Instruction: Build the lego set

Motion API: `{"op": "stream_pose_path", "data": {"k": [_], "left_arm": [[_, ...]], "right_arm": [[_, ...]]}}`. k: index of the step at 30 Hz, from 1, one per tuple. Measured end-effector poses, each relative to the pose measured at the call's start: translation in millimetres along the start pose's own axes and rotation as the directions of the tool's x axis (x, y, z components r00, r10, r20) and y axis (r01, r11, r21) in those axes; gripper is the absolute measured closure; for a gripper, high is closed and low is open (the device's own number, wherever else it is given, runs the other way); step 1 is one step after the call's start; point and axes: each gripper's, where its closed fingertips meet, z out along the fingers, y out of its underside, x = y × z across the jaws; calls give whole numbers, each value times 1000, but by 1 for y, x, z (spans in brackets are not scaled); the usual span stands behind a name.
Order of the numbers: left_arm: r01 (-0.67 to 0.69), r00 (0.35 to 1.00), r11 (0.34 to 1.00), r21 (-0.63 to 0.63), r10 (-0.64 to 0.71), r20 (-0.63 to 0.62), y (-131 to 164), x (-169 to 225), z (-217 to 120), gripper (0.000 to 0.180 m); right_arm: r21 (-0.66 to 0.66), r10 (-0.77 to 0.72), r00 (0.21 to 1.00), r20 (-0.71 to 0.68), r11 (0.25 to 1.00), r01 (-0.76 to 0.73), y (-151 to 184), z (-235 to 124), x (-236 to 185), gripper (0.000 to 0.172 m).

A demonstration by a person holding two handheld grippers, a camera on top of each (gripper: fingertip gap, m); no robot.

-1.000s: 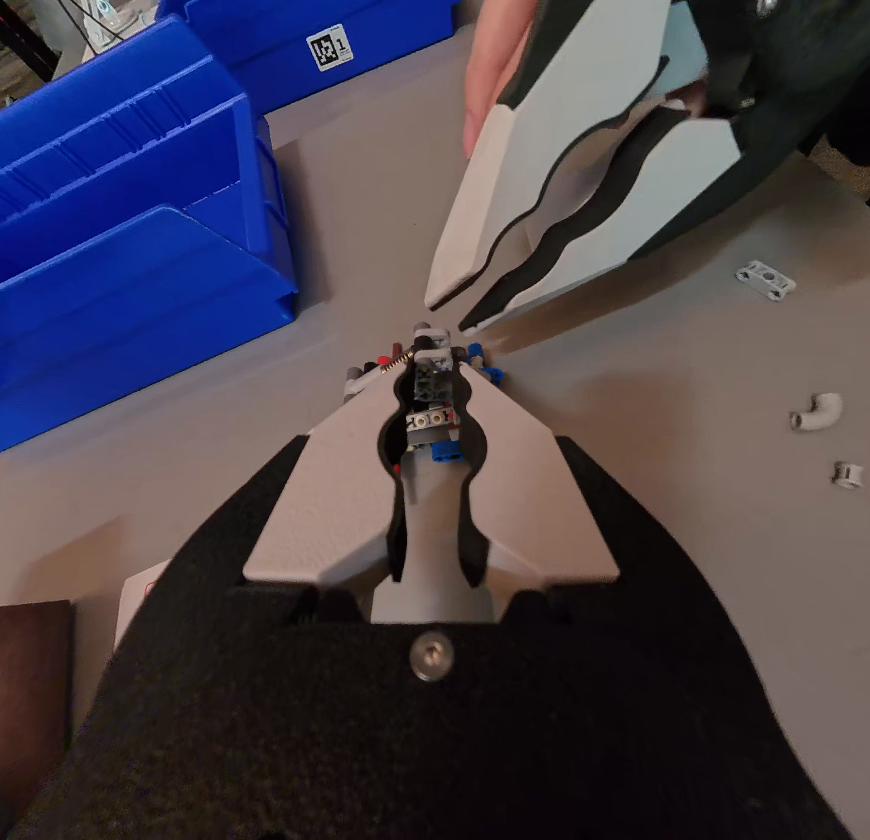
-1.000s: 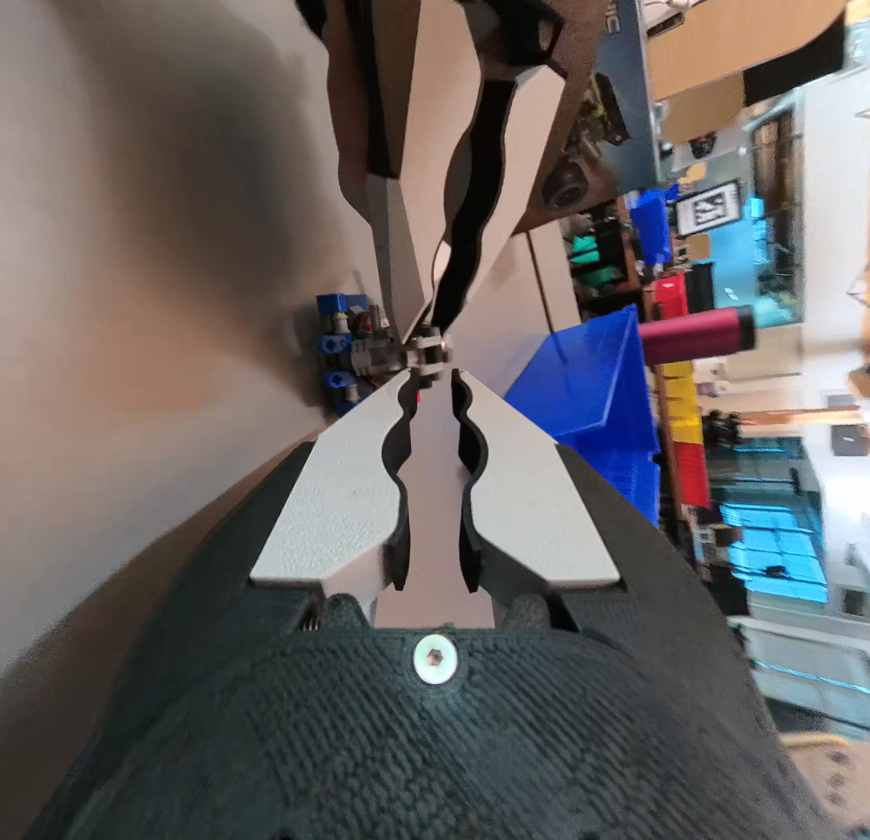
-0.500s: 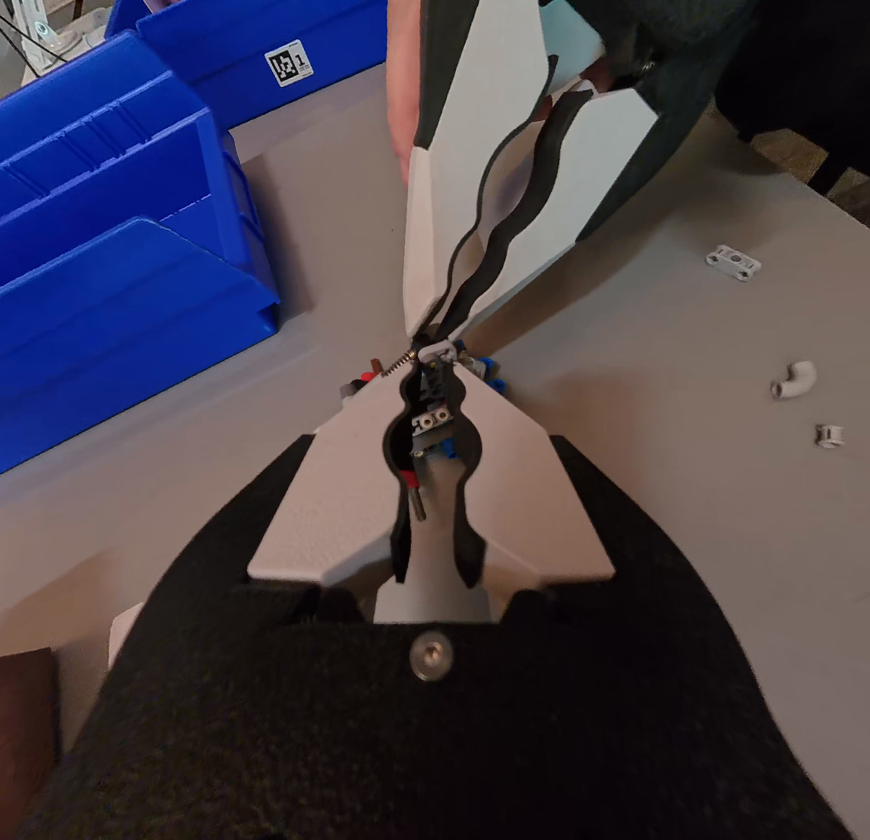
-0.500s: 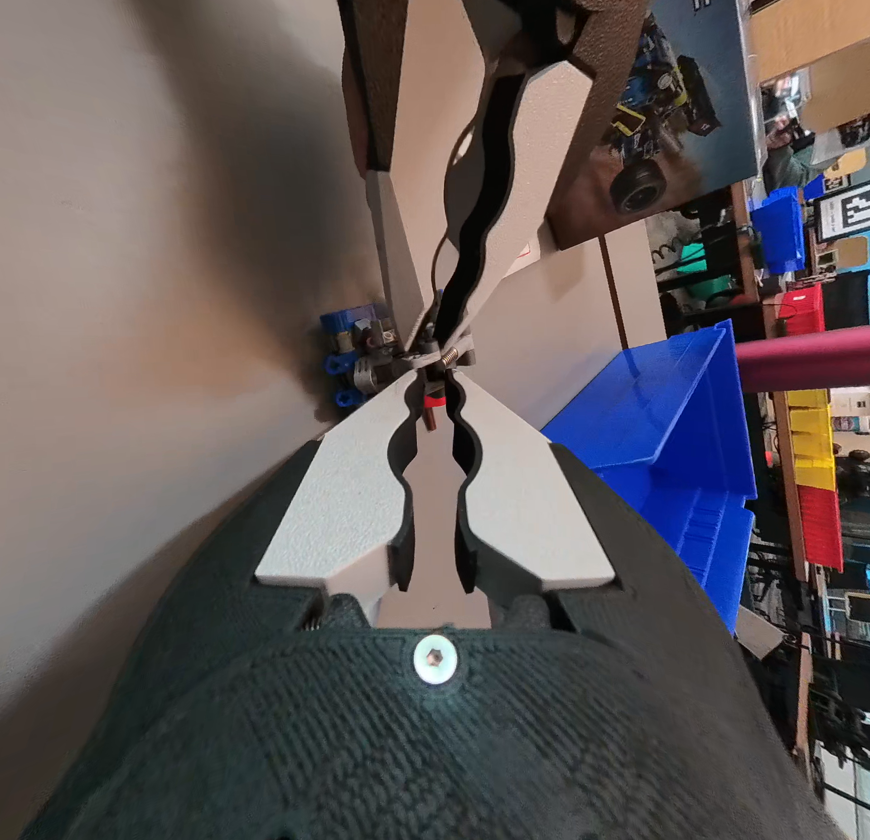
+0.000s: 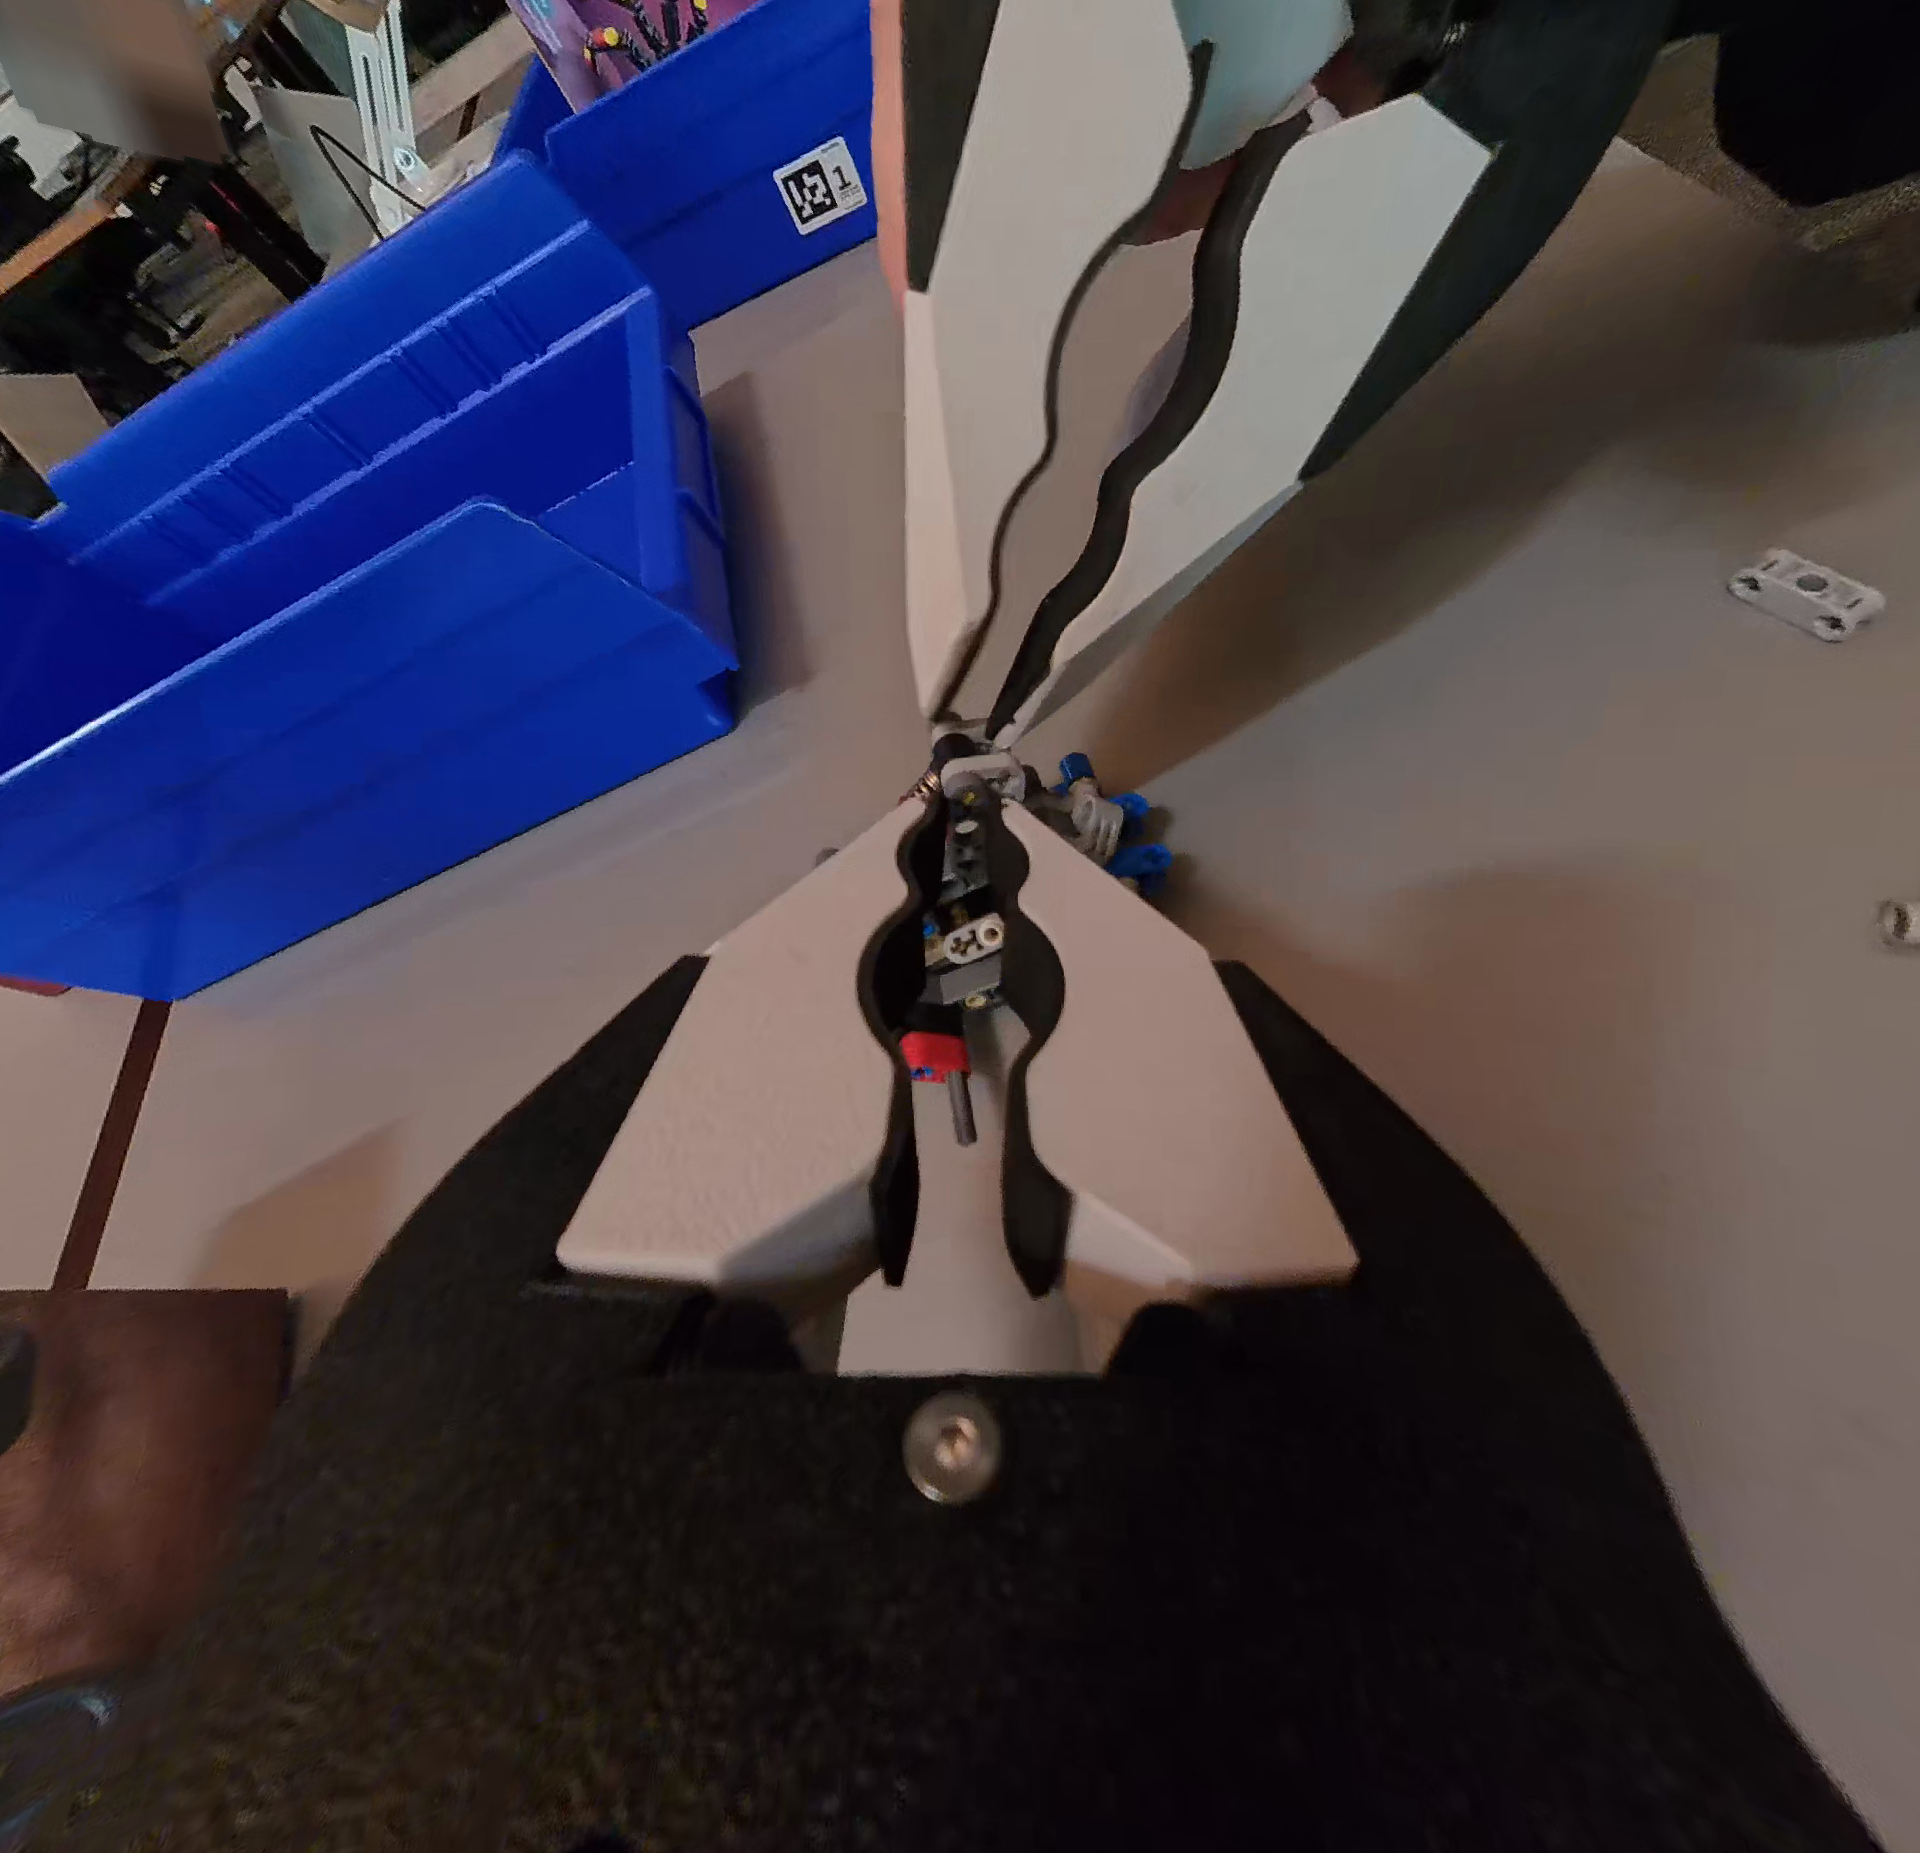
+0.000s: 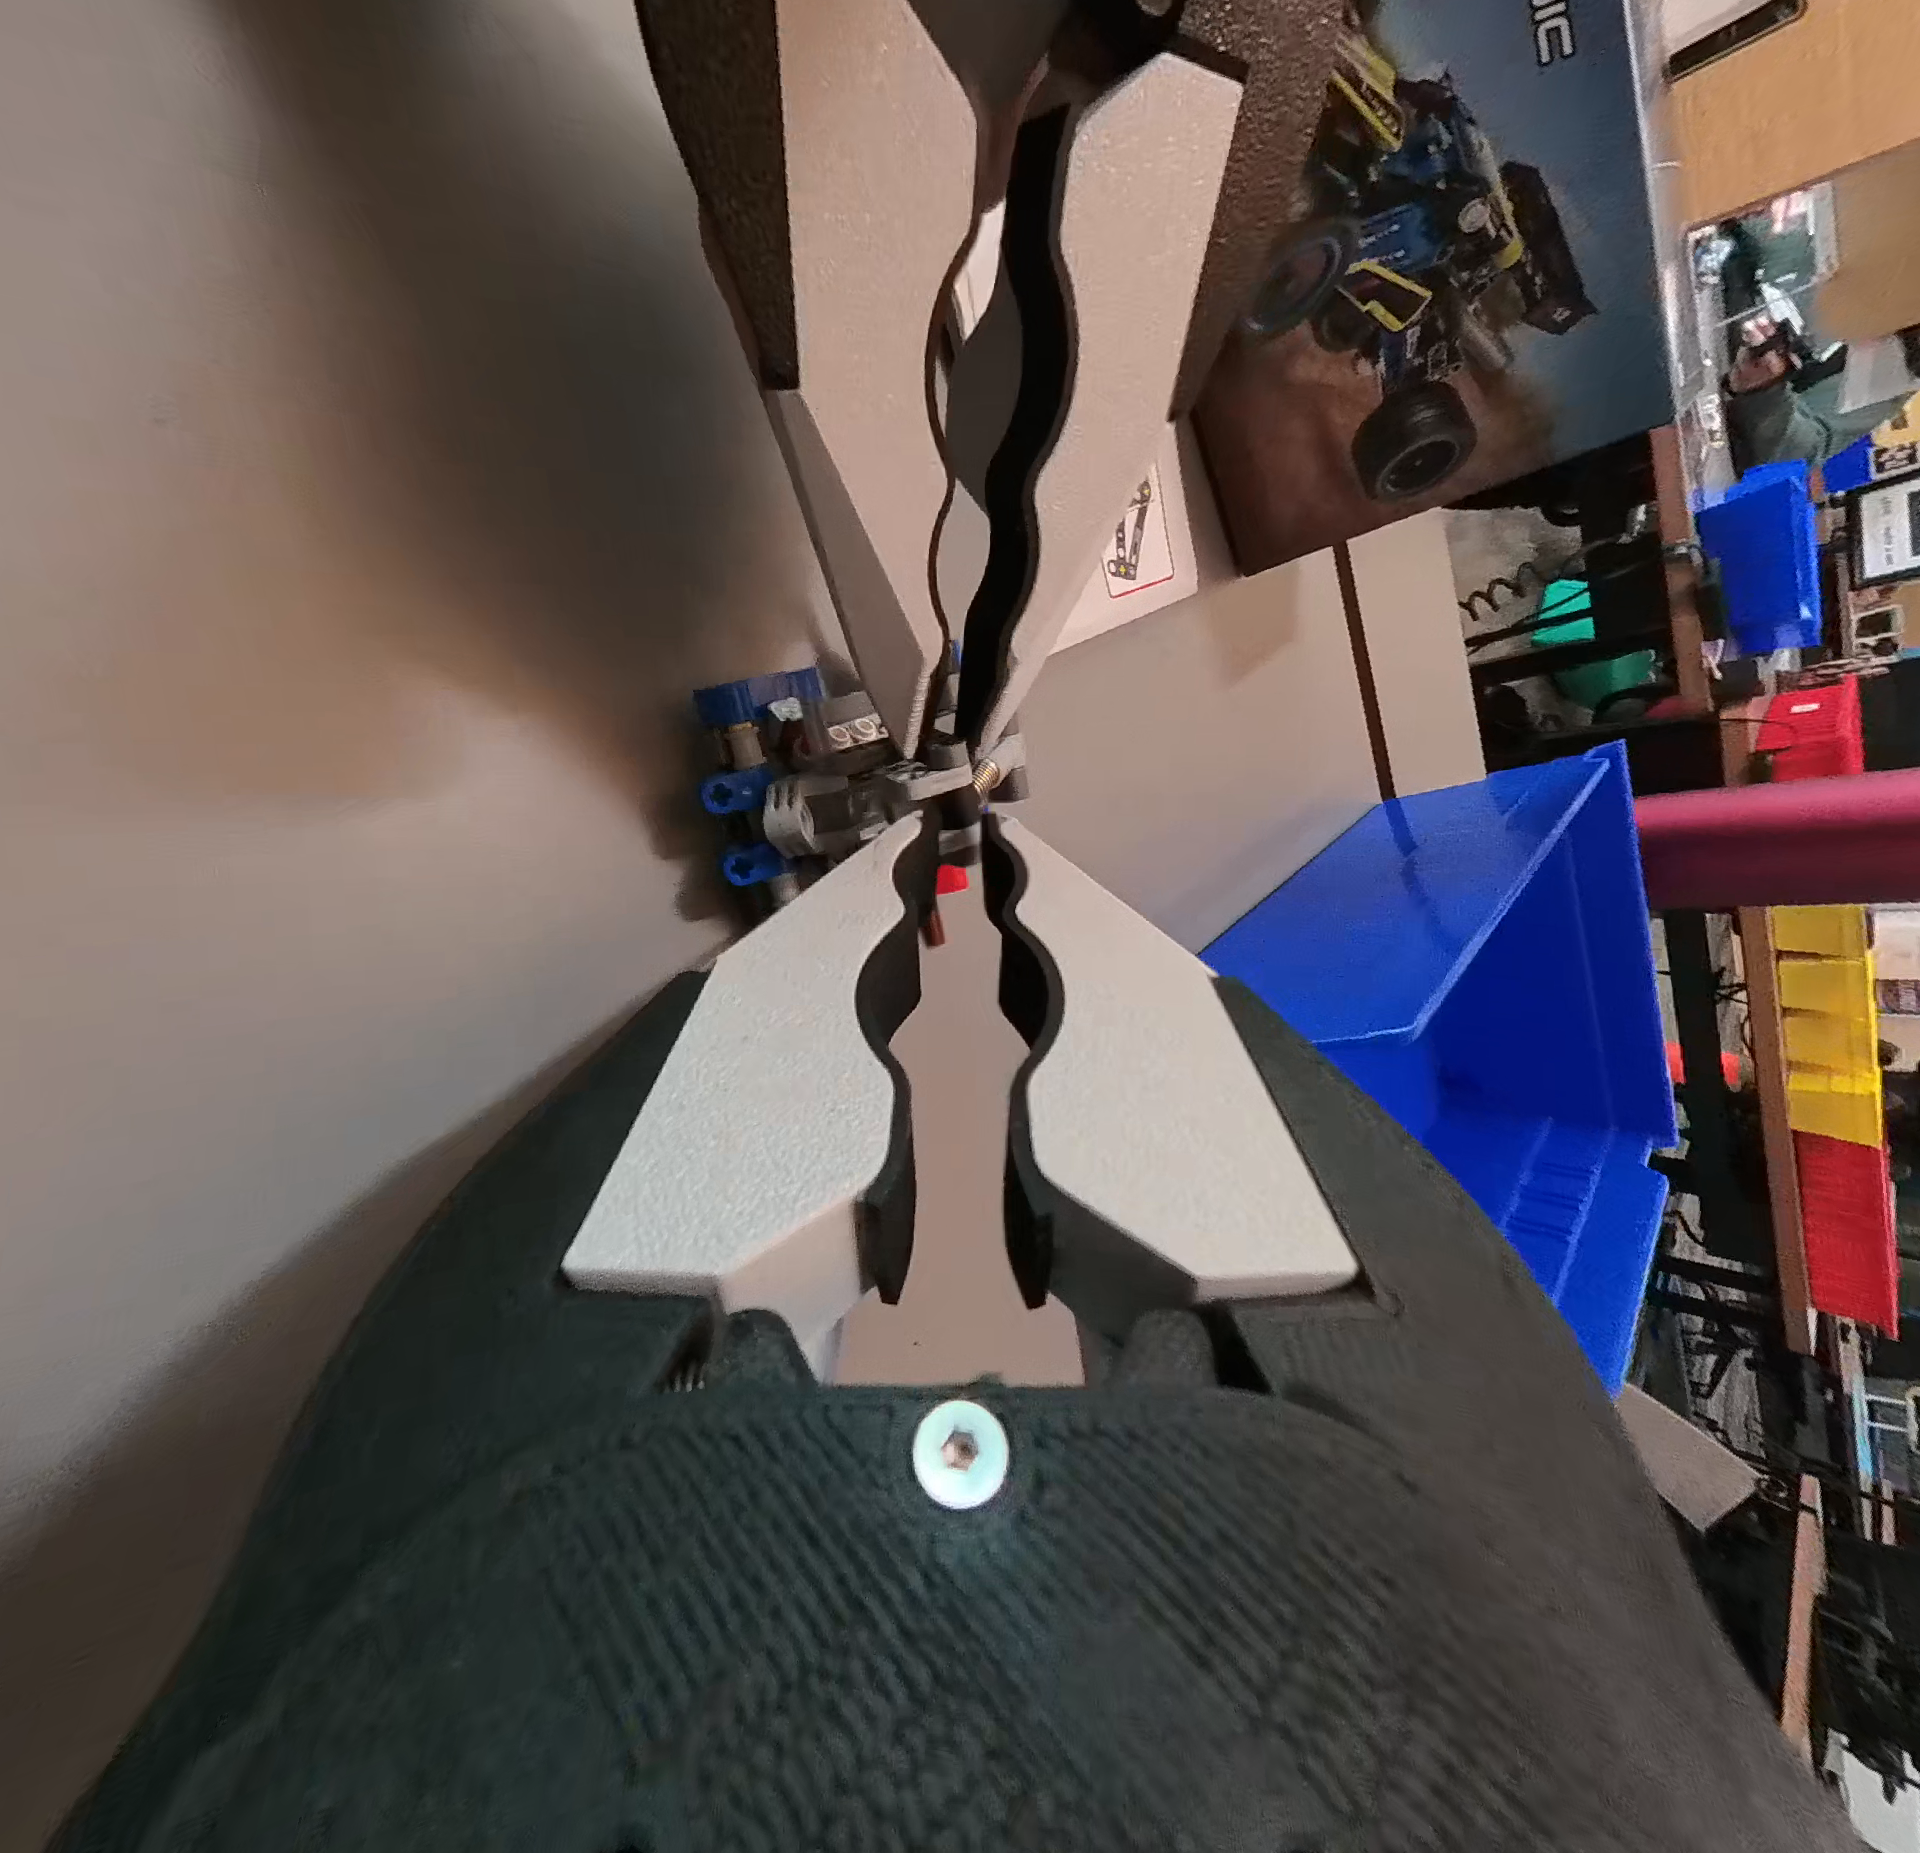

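1. Currently both grippers meet tip to tip over the grey table [image 5: 1558, 868]. Blue bins [image 5: 364, 608] stand to the left, and a box with a vehicle picture [image 6: 1455, 245] stands behind the left gripper.
2. Left gripper [image 5: 961, 801]: its tongs are narrow, with the tips almost meeting. They are closed around a small brick assembly [image 5: 966, 941], which fills the wavy gap between the pads.
3. Right gripper [image 6: 951, 832]: its tongs are narrow too, and they close on the far end of the same assembly. One pad clearly bears on it. Contact at the other pad is hard to read.
4. Step in hand, as a judgement: a two-handed hold. One gripper steadies the body while the other works the end piece, so any move here calls for fine, small motion.
5. The assembly sits low over the table, midway between the bins and the loose parts. Whether it touches the table cannot be told.
6. Its long axis runs along the left gripper's fingers.
   - A red collar [image 5: 933, 1050] and a thin rod [image 5: 964, 1117] point back toward the left wrist.
   - The far end points at the right gripper's tips.
   - Blue pins [image 5: 1127, 847] stick out sideways to the right.
7. A small spring [image 6: 987, 773] shows at the far end, just beside both sets of tips.
8. A loose white plate [image 5: 1808, 593] and a tiny white part [image 5: 1899, 920] lie well apart to the right.
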Motion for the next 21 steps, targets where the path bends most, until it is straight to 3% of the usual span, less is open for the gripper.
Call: {"op": "stream_pose_path", "data": {"k": [1,4,11,16,21], "left_arm": [[-10,1000,1000,4,10,1,0,0,0,177],[-66,998,998,23,66,8,-1,1,-2,177],[-113,994,992,59,113,9,0,3,-2,177],[-205,978,975,88,200,66,-3,1,-3,177],[-328,938,941,82,314,148,-5,0,-3,177]], "right_arm": [[2,7,1000,-6,1000,-7,0,-1,2,162],[-9,87,996,-22,996,-87,10,-9,10,159],[123,213,977,25,969,-214,3,-5,1,160],[211,426,893,147,868,-449,-1,-4,-3,158],[199,544,817,188,794,-575,4,2,-1,156]]}}
